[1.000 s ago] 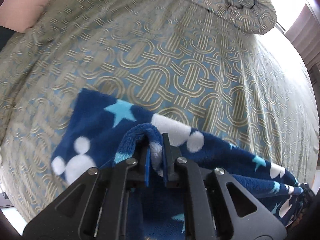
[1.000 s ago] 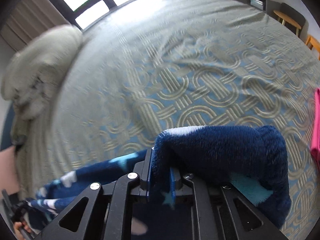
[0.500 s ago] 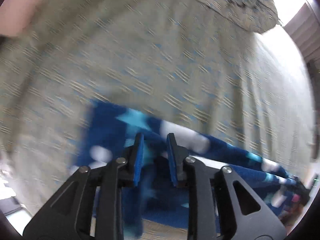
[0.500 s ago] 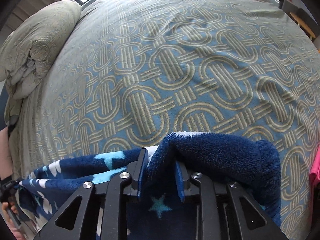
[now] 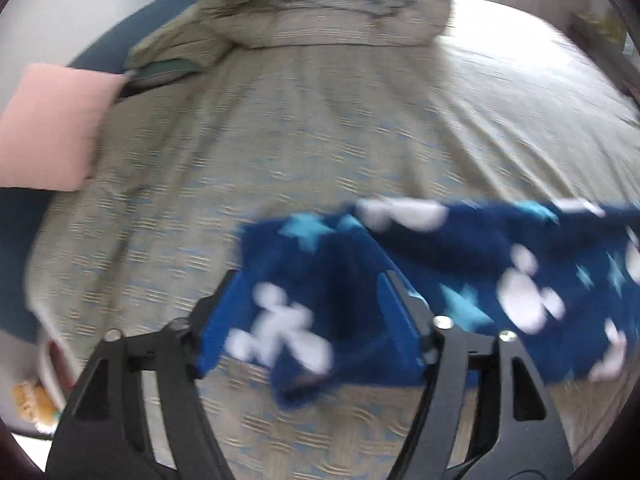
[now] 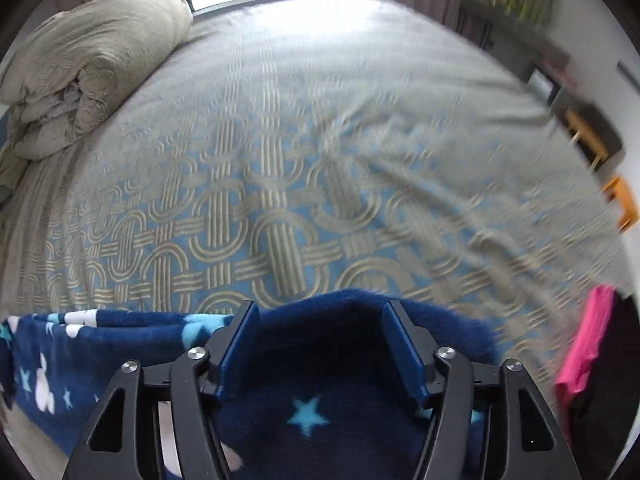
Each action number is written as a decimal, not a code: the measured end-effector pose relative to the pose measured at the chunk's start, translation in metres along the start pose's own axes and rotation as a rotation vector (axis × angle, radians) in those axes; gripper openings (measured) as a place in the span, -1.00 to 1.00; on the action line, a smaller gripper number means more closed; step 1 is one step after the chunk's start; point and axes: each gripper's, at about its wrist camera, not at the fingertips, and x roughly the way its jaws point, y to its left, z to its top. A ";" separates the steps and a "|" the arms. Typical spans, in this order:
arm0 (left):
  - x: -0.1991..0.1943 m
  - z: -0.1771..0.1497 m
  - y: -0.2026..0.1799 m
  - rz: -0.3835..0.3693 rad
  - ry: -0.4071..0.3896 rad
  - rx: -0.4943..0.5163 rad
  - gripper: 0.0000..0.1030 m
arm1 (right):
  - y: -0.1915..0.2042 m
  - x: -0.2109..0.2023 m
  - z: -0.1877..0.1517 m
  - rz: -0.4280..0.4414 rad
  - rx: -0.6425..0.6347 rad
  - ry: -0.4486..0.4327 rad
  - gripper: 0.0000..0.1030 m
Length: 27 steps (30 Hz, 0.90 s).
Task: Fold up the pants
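Fleece pants (image 5: 460,280) lying flat on bedspread (image 6: 280,140). Left gripper (image 5: 308,312) and right gripper (image 6: 320,344) both opening, jaws spreading, released; pants below, untouched by pads.

Navy star-print fleece pants (image 5: 460,280), lying on bed

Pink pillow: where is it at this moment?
In the left wrist view, the pink pillow sits at the far left edge, beside the patterned bedspread and left of the bunched duvet.
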 end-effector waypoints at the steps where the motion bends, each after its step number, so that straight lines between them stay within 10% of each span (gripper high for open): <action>1: 0.002 -0.008 -0.008 -0.004 -0.007 0.025 0.59 | -0.003 -0.008 -0.002 0.002 0.000 -0.019 0.37; 7: 0.038 -0.037 -0.056 0.068 0.022 0.181 0.59 | -0.013 -0.063 -0.052 0.015 0.014 -0.149 0.58; 12: 0.064 -0.030 -0.065 0.237 0.049 0.241 0.59 | -0.032 -0.064 -0.110 -0.034 0.060 -0.093 0.60; 19: 0.058 0.026 0.036 0.485 0.027 -0.051 0.58 | -0.073 -0.060 -0.152 -0.068 0.197 0.015 0.60; 23: 0.034 0.024 0.094 0.381 0.004 -0.247 0.61 | -0.078 -0.072 -0.152 -0.035 0.235 -0.009 0.60; 27: 0.024 0.010 0.097 0.392 -0.016 -0.192 0.74 | -0.066 -0.074 -0.150 -0.028 0.191 -0.017 0.60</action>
